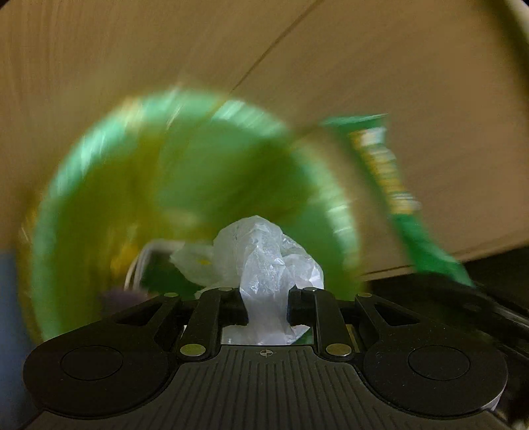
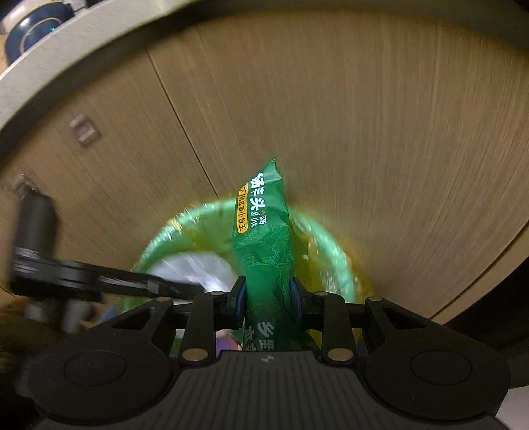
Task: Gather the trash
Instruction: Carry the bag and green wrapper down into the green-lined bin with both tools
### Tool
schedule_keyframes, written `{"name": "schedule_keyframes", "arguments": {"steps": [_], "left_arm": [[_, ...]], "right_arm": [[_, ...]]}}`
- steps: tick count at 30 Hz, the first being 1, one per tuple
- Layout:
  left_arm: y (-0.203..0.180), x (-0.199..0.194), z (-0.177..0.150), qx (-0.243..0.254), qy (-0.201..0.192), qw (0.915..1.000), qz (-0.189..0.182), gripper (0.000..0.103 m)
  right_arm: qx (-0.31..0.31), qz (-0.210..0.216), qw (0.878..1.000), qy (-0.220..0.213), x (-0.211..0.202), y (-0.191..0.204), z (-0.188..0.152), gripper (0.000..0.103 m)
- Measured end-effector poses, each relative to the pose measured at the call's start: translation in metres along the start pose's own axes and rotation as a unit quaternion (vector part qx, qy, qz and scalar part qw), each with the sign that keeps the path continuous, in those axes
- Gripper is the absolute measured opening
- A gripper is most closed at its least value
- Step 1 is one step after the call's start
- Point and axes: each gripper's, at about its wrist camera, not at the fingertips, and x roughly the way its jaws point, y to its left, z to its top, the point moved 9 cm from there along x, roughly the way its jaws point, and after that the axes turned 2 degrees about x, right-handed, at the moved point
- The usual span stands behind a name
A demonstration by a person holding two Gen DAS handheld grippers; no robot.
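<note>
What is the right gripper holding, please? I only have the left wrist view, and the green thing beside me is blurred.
Observer: The right gripper is shut on a green snack wrapper printed with white characters.
Operator: Thank you. Where is it relative to the bin?
Observer: The wrapper stands upright in front of the green-lined bin.
Operator: Is anything above the cabinet?
Observer: A dark blue round object sits on the pale top edge.

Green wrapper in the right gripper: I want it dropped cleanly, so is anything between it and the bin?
Nothing visible. The green wrapper hangs over the green-lined bin opening; the left gripper, holding a white plastic wad, is beside it.
</note>
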Motion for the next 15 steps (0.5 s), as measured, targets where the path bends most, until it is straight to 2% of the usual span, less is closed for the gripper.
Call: {"name": "schedule_keyframes", "arguments": {"steps": [2,5,9,13,15], "left_arm": [[0.025,0.032,-0.007,-0.014,0.03,0.9988,0.037,0.025],[0.042,0.057,-0.017,0.01,0.051,0.9951,0.084,0.029],[0.038,0.055,-0.014,0.037,0.046,0.9946,0.085,0.029],[0.04,0.03,-0.001,0.052,0.022,0.9943,0.09,0.029],[0.044,0.022,0.002,0.05,0.016,0.9943,0.093,0.03]], "right_arm": [[0.009,0.012,1.0,0.023,0.016,-0.002,-0.007,0.027],[0.014,0.029,0.997,0.071,0.048,-0.002,-0.023,0.027],[0.016,0.036,0.988,0.149,0.092,-0.005,-0.049,0.027],[0.01,0.048,0.968,0.247,0.134,0.002,-0.071,0.027],[-0.001,0.048,0.959,0.281,0.146,0.01,-0.081,0.027]]}}
